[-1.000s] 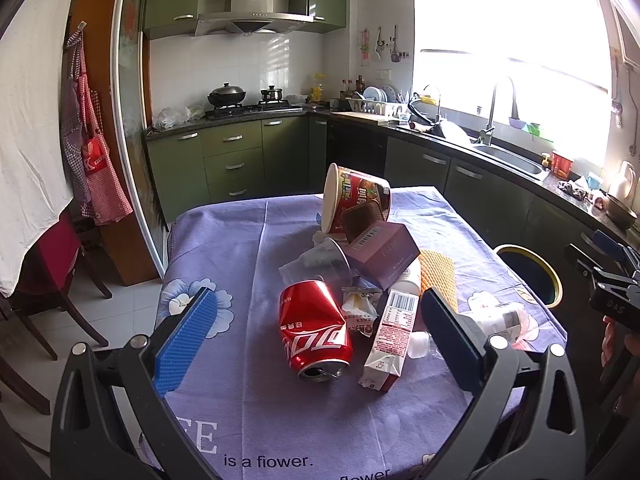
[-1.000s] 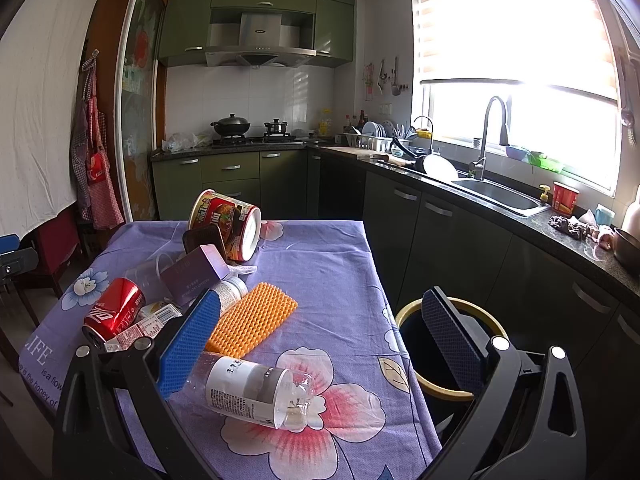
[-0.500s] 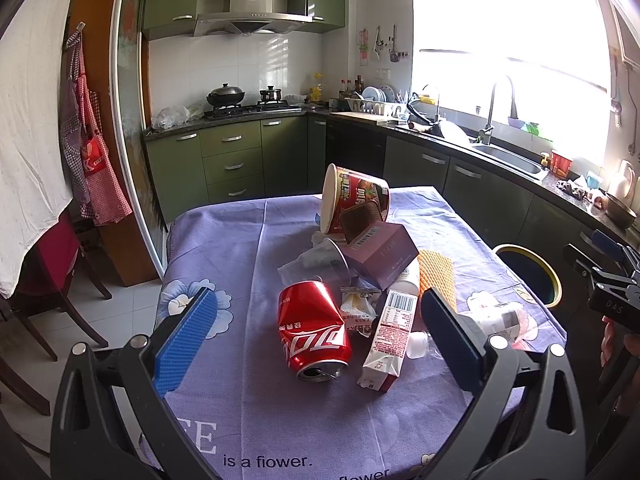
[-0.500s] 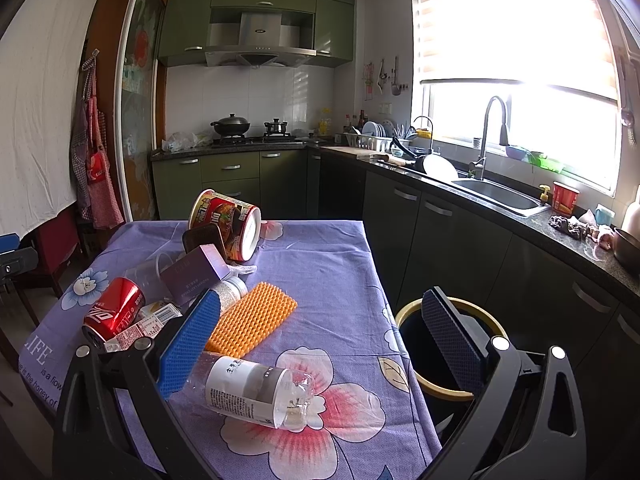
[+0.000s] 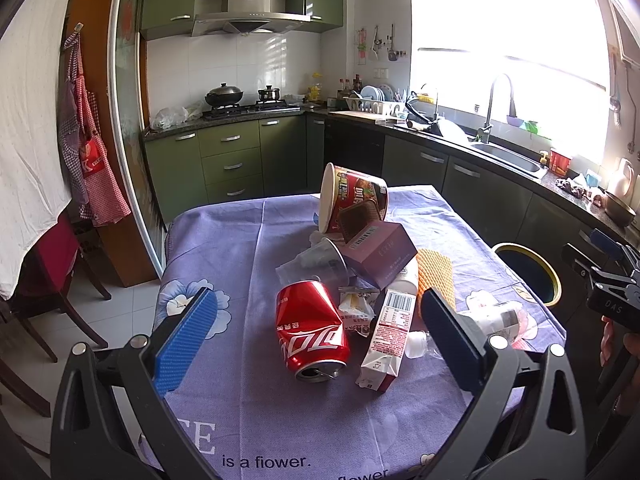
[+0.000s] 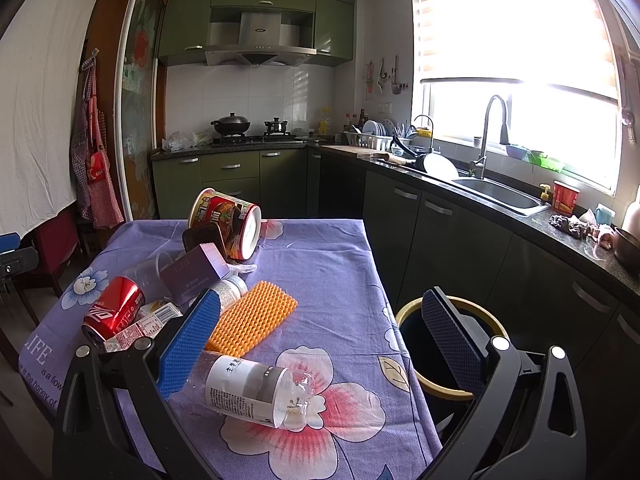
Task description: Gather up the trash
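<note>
You haven't collected anything yet, by the look of it: both your left gripper point(image 5: 316, 328) and right gripper point(image 6: 320, 332) are spread and empty. The red can point(image 5: 311, 335), carton point(image 5: 387, 336) and bottle point(image 6: 256, 392) all lie on the table point(image 6: 328, 264) beside the bin point(image 6: 448, 344).

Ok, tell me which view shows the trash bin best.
The right wrist view: the trash bin sits close beside the table, yellow rim and dark inside visible, partly behind a claw finger. The left wrist view shows it small at the far right.

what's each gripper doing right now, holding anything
Left gripper: open, holding nothing, above the red can.
Right gripper: open, holding nothing, above the clear bottle.
</note>
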{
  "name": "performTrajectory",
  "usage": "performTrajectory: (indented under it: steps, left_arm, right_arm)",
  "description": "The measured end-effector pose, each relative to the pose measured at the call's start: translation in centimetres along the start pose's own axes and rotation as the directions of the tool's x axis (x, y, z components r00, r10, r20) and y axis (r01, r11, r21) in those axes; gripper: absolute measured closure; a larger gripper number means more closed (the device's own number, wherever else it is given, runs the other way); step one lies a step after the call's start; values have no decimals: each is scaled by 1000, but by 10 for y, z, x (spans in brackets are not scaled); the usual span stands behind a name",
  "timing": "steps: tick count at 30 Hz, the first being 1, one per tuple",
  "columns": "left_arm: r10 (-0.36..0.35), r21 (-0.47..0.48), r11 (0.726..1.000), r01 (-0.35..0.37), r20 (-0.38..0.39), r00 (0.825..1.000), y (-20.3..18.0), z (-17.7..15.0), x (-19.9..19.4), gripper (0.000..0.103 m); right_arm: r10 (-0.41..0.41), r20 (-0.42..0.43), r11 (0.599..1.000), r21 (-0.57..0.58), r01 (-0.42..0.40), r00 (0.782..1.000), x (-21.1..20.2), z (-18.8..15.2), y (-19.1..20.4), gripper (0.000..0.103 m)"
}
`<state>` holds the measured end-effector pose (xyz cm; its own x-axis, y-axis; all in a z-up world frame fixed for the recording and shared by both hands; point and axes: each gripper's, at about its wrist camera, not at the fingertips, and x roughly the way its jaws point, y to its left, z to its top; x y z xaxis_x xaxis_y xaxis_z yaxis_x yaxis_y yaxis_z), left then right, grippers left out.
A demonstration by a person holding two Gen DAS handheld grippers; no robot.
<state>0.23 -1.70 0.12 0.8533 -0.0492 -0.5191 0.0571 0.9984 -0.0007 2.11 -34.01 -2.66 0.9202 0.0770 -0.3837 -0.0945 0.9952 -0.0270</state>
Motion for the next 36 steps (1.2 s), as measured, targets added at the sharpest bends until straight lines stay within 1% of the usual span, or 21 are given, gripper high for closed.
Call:
performTrajectory:
  steps: [3,7,13,15,19,20,22,25,26,30,32,34,36]
  left_arm:
    - [-4,-3,1000,4,-6,1000,0,0,3,6]
    - [1,-4,1000,-1,-27,1000,6,7,19,6]
    - [14,-19,1000,-15,-36,999,26,33,56,6]
    - [18,-25,1000,-18,-32,999,34,44,70,6]
    - [45,-29,999,-46,-24,999,50,66,102,6]
    - [53,-31,998,-54,-23,998,54,70,110,6]
    - [69,-36,997,-70,-24,997,62,76,128,6]
    - [83,-44,995,-84,-30,996,72,78,153,6]
    - [86,-47,995,-88,-33,996,76,78,161,6]
    - [108,-63,992,-111,-54,993,90,73,189,6]
    - [110,-70,991,-114,-62,992,95,71,197,6]
    - [110,-75,991,-115,-66,992,99,67,202,6]
    - [115,-74,990,-120,-64,991,102,64,204,6]
  right_arm:
    - [-1,-7,1000,2,1,1000,3,-2,-1,4]
    - [12,-28,1000,-5,-12,1000,12,2,0,4]
    - [115,-80,993,-15,-116,990,41,28,5,4]
    - [151,-106,988,-18,-154,983,56,43,10,4]
    - [219,-168,974,-14,-225,961,91,75,25,4]
    - [236,-193,970,-15,-244,952,103,85,33,4]
    - [246,-227,966,-22,-258,942,123,100,48,4]
    - [245,-276,963,-41,-266,930,155,122,75,4]
    - [257,-301,959,-40,-281,918,170,131,87,4]
    - [275,-367,954,-11,-300,889,216,154,126,4]
    - [269,-407,956,5,-292,873,241,163,147,4]
    - [249,-441,962,5,-275,862,262,169,169,4]
    - [204,-463,970,-26,-243,863,277,172,189,6]
